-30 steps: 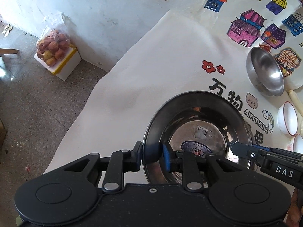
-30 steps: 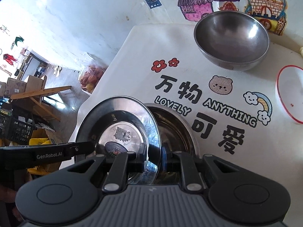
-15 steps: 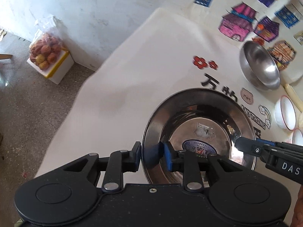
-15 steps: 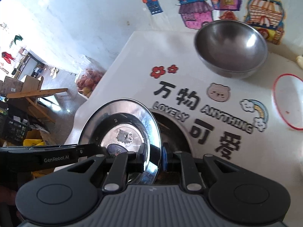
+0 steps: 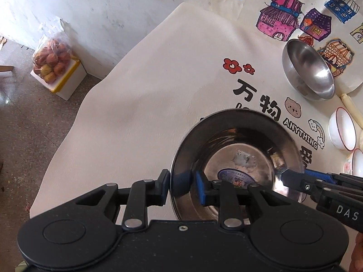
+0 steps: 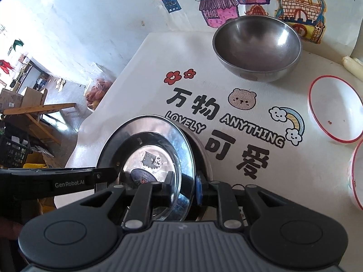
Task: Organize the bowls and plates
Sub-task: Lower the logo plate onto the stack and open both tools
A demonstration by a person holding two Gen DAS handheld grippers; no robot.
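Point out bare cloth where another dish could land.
Free: the plain cloth left of the steel plate, running to the table's edge and wall corner. Narrower: the printed lettering between plate and steel bowl. Crowded: the right side, with the red-rimmed white bowls.

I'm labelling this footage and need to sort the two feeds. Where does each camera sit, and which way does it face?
Left wrist: on the left claw, facing steeply down at the steel plate whose rim it straddles; the right claw enters from the right.
Right wrist: on the right claw, jaws opening around the same plate's rim; the left claw enters from the left.
Shared: plate, steel bowl, printed tablecloth.
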